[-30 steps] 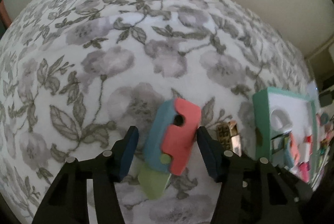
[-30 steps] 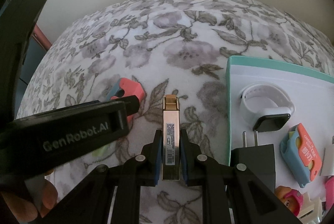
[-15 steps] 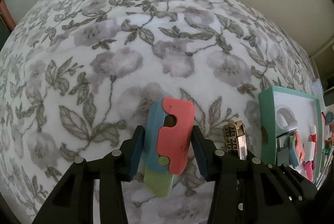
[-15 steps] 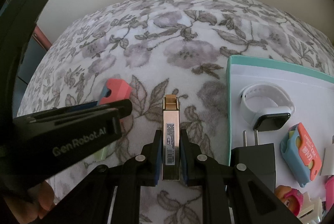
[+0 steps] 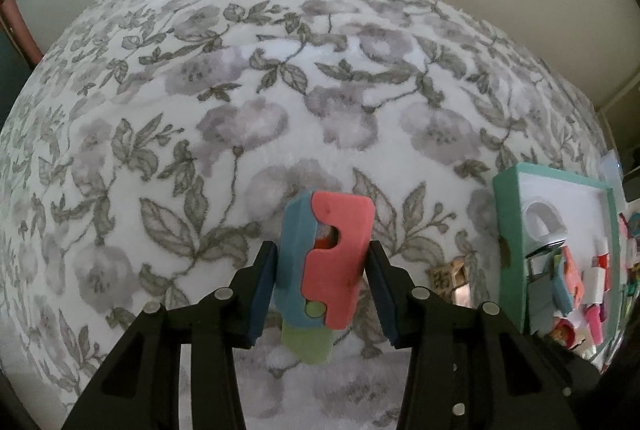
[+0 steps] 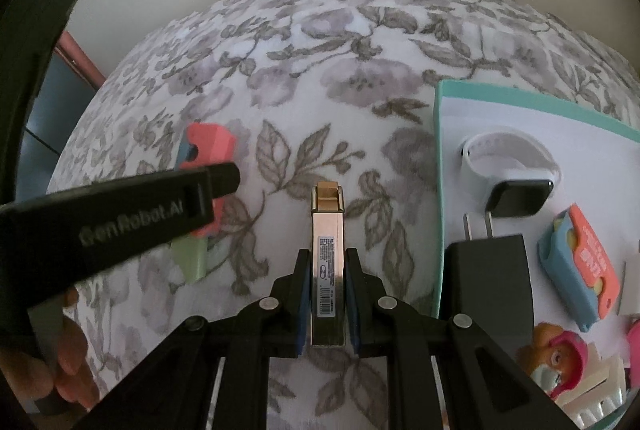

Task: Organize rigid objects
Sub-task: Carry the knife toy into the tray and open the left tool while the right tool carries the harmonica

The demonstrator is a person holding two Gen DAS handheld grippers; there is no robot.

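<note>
Presently, a pink, blue and green plastic folding toy (image 5: 326, 262) is clamped between the pads of the left gripper (image 5: 322, 290), above the grey-flowered white cloth (image 5: 256, 101). A slim gold metal lighter (image 6: 328, 262) is pinched upright in the narrow right gripper (image 6: 328, 304), just beside the teal-rimmed white tray (image 6: 440, 189), where a white smartwatch (image 6: 506, 165) and black plug adapter (image 6: 486, 282) are seen.
</note>
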